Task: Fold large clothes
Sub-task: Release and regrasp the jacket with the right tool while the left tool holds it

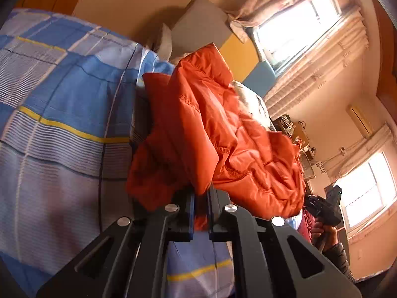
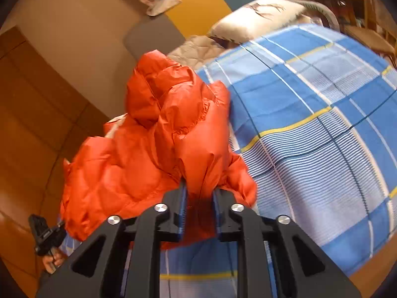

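- Orange puffy quilted jacket (image 1: 211, 134) is the thing I am folding, and it hangs bunched up over the bed with the blue, white and yellow checked sheet (image 1: 62, 94).
- My left gripper (image 1: 201, 198) has its jaws nearly together, pinching a thin bit of the orange cloth.
- My right gripper (image 2: 200, 193) has its jaws narrow too, squeezing a thicker fold of the same jacket (image 2: 161, 136).
- From each gripper the jacket rises up and away in front of the jaws, so both grips look to be on a near edge.
- In the left wrist view the rest of the jacket spreads to the right, toward my other hand (image 1: 322, 226) holding its black tool.
- In the right wrist view the jacket spreads to the left, toward my other hand (image 2: 53, 258).
- So I think the long side of the jacket runs from one gripper to the other, and the bare sheet (image 2: 322, 124) lies beyond it.
- Neither hand looks nearer; both hold it already.
- I cannot tell which part of the jacket each grip has.
- A white pillow (image 2: 260, 15) sits at the far end of the bed.
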`<state>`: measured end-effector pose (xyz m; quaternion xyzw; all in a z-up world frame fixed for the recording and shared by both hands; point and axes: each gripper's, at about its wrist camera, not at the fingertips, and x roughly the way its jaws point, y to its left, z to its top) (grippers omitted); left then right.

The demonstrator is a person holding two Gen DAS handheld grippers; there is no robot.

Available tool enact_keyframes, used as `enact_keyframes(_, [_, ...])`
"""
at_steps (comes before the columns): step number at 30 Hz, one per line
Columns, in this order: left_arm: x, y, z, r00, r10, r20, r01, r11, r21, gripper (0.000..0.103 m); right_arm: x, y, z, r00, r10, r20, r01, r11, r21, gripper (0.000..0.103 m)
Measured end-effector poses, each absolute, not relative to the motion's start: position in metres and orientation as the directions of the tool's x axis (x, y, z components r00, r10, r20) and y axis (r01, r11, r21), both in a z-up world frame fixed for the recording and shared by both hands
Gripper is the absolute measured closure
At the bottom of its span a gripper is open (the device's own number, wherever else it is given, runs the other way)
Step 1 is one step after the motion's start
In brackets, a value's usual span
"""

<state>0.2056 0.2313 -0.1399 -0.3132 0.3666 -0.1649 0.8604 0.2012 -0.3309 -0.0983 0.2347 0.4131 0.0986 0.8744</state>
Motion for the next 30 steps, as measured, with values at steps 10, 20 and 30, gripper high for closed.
enact_keyframes(10, [0.114, 0.235, -0.124, 0.668, -0.520, -0.532, 0.074, 0.758, -0.648, 0.097, 0.107, -0.338, -0.081, 0.600, 0.373, -0.707, -0.045, 0.899, 0.436, 0.089])
enact_keyframes(20, [0.113, 0.247, -0.098, 0.735, -0.367, -0.571, 0.026, 0.856, -0.516, 0.014, 0.116, -0.330, -0.065, 0.621, 0.250, -0.743, -0.094, 0.965, 0.247, 0.038])
enact_keyframes(30, [0.193, 0.223, -0.091, 0.686, -0.420, -0.594, 0.126, 0.873, -0.472, 0.041, 0.226, -0.299, -0.060, 0.597, 0.238, -0.766, -0.177, 0.970, 0.164, 0.029])
